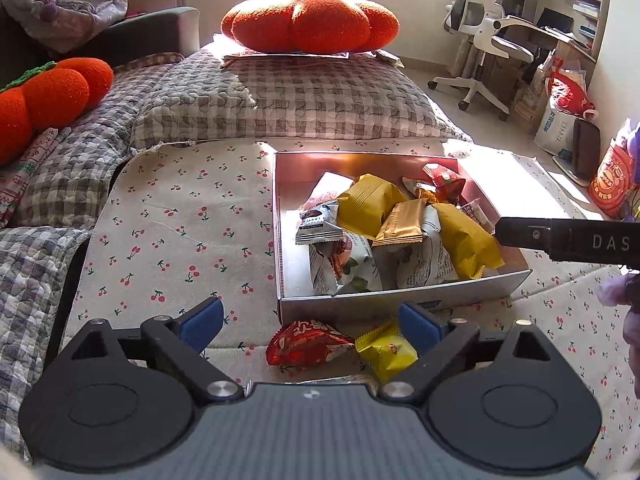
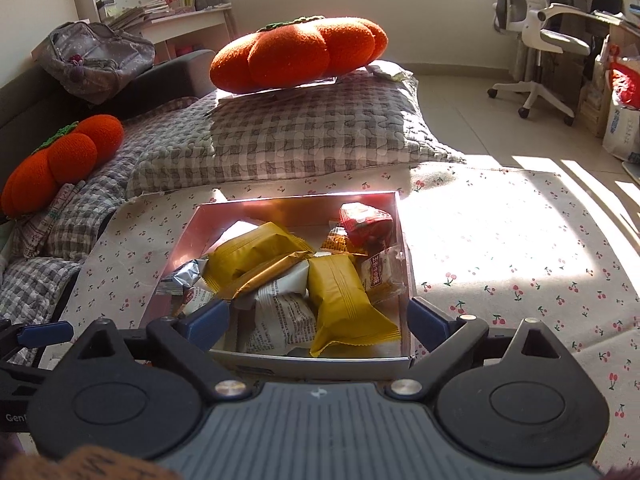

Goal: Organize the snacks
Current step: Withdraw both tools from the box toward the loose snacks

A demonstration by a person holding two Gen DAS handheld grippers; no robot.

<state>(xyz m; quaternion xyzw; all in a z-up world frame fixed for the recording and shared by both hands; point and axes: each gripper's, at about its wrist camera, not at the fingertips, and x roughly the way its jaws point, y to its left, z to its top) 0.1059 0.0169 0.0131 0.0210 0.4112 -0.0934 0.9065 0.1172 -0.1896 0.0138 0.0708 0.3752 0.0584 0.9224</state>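
- Most snacks already lie in the box (image 1: 404, 298).
- A red packet (image 1: 306, 342) and a yellow packet (image 1: 386, 354) wait outside.
- Left gripper (image 1: 312, 320) and right gripper (image 2: 318, 316) are both open, holding nothing.

- The box (image 1: 400, 294) looks like shiny, smooth card.
- The snack packs (image 1: 370, 204) are glossy, crinkly wrappers.
- The cherry cloth (image 1: 180, 216) is soft and matt.
- The orange cushion (image 1: 310, 22) is fuzzy knit.

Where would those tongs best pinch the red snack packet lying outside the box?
Probably across the puffed middle of the red snack packet, coming down from above with the open left tongs. It lies flat on the cloth, beside a yellow packet, so avoid that side.
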